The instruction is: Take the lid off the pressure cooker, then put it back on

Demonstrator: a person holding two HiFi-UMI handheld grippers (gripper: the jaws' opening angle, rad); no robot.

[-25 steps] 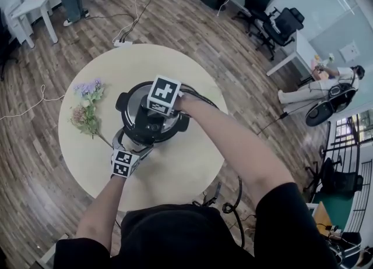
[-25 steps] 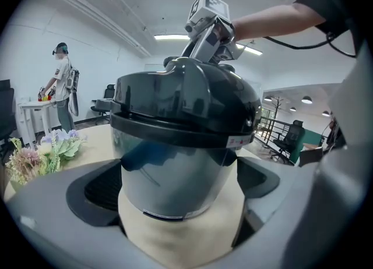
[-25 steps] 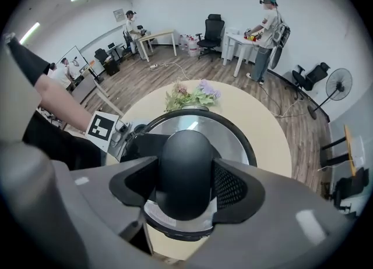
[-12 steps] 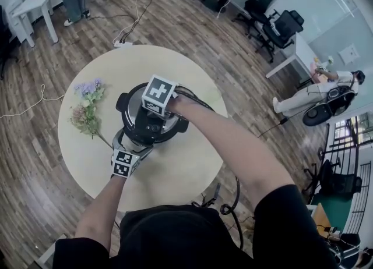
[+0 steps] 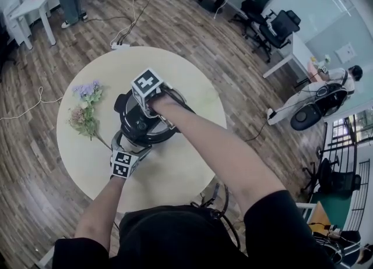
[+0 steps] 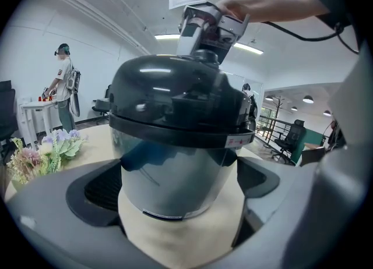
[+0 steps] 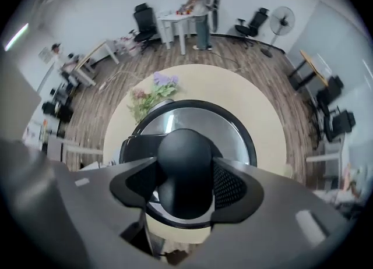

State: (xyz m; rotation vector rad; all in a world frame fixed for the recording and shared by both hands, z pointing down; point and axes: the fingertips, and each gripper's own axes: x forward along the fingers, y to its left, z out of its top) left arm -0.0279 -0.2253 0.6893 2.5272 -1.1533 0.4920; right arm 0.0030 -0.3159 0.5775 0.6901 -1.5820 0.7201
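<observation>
Pressure cooker (image 6: 175, 169) near the centre of the round table (image 5: 175, 169), with its lid (image 6: 175, 96) seated on the body. The right gripper (image 7: 186, 180) pointed straight down, its jaws clamped on opposite sides of the black knob (image 7: 185, 163) at the lid's crown. The knob lay directly beneath that gripper, on the cooker's upright axis. The left gripper (image 6: 175, 204) reached in from the table's near edge, its jaws closed against the two flanks of the steel body, below the lid's rim. Flowers (image 5: 86, 108) lay toward the left edge, apart from the cooker. Judged step: lid release. Any twist or lift would follow that upright axis, with the left gripper as brace.
</observation>
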